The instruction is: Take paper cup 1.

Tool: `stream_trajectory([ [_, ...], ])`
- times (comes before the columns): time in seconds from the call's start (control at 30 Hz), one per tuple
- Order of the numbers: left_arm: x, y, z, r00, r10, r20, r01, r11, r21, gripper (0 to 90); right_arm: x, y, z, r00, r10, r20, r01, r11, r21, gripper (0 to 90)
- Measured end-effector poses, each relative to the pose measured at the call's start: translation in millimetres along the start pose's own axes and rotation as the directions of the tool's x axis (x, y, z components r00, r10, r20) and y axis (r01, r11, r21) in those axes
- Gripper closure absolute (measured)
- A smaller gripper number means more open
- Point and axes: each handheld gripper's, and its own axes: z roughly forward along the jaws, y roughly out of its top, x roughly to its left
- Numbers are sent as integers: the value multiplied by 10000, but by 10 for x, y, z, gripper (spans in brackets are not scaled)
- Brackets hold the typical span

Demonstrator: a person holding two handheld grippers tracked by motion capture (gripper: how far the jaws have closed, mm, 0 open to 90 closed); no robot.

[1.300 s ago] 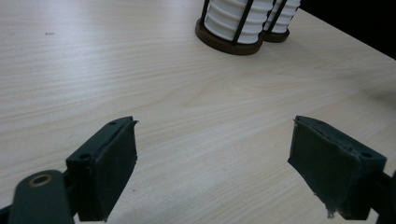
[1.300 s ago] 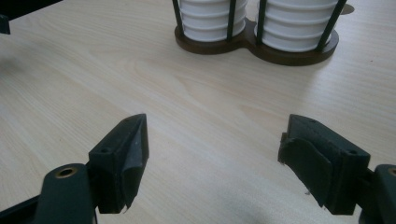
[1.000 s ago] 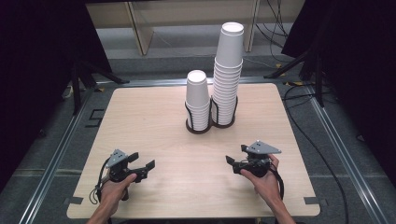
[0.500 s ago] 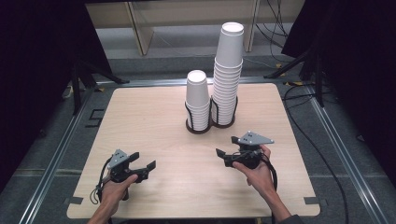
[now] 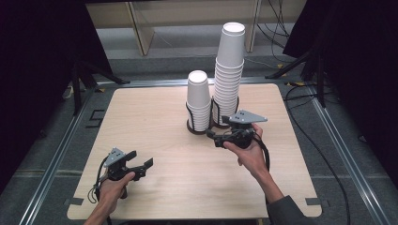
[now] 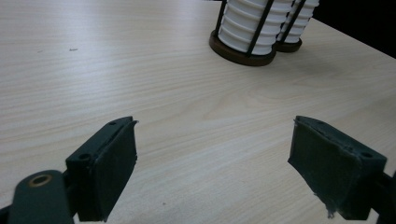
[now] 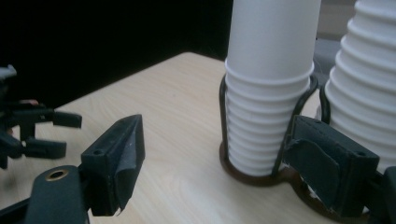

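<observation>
With its jaws wide apart and empty, the right gripper (image 5: 217,137) hung just beside the short cup stack (image 5: 198,101) in its wire holder (image 7: 261,175), where a careless nudge could topple the tall stack (image 5: 228,70), while the left gripper (image 5: 139,164), equally wide and empty, idled far off.

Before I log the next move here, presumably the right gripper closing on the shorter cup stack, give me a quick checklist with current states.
1. Right gripper open: ok.
2. Shorter cup stack between its jaws: not ok, it stands ahead, nearer the right jaw.
3. Taller cup stack untouched by the gripper: cannot tell, the right jaw overlaps it.
4. Both stacks upright in their wire holders: ok.
5. Left gripper open, away from the stacks: ok.
</observation>
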Motion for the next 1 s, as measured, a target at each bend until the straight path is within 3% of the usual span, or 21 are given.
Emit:
stream_trajectory([
  [0.07,-19,5,-16,9996,-186,-199,188,9997,136,143,9,94,30,9999,-26,129,27,10000,-67,198],
  [0.1,-5,25,-4,9998,176,-22,-176,9998,-111,144,3,195,74,9988,-380,320,385,9992,-143,198],
  [0.17,-19,27,-18,9998,-26,-176,27,10000,52,144,-4,225,94,9985,-435,337,441,9988,-197,199],
  [0.23,-10,23,30,9997,249,52,-249,9996,-125,143,-12,332,159,9970,-427,647,438,9989,-153,197],
  [0.27,-37,22,21,9998,124,-176,-121,9998,129,143,-24,363,177,9953,-459,857,467,9989,-72,195],
  [0.3,-27,27,54,9991,416,44,-416,9991,-36,143,-39,392,201,9932,-543,1031,555,9984,-96,194],
  [0.37,-48,25,52,9994,351,-75,-350,9993,98,143,-72,442,260,9928,-505,1085,530,9984,-199,194],
  [0.47,-51,40,85,9976,690,114,-690,9976,-38,143,-92,496,306,9916,-479,1199,508,9985,-214,193],
  [0.5,-78,40,72,9993,375,-72,-374,9992,108,143,-96,545,353,9917,-464,1199,494,9985,-220,192],
  [0.6,-85,49,94,9988,496,34,-497,9988,45,143,-100,592,425,9900,-509,1314,544,9983,-230,192],
  [0.63,-93,46,125,9980,608,146,-607,9981,-33,143,-96,618,476,9878,-315,1525,348,9992,-185,192],
  [0.73,-99,56,136,9959,864,282,-864,9963,-22,143,-97,670,562,9846,-396,1703,417,9991,-85,192],
  [0.77,-122,57,120,9973,724,142,-726,9972,161,143,-97,670,562,9846,-396,1703,417,9991,-85,192],
  [0.87,-115,65,148,9936,1008,512,-997,9947,-233,143,-92,717,633,9814,-67,1918,95,9999,-133,193],
  [0.97,-131,63,125,9952,904,377,-905,9959,-8,143,-107,756,710,9782,-120,2075,163,9997,-194,192],
  [1.0,-144,60,118,9966,755,335,-757,9971,50,143,-88,776,751,9752,94,2211,-75,9999,-96,195],
])
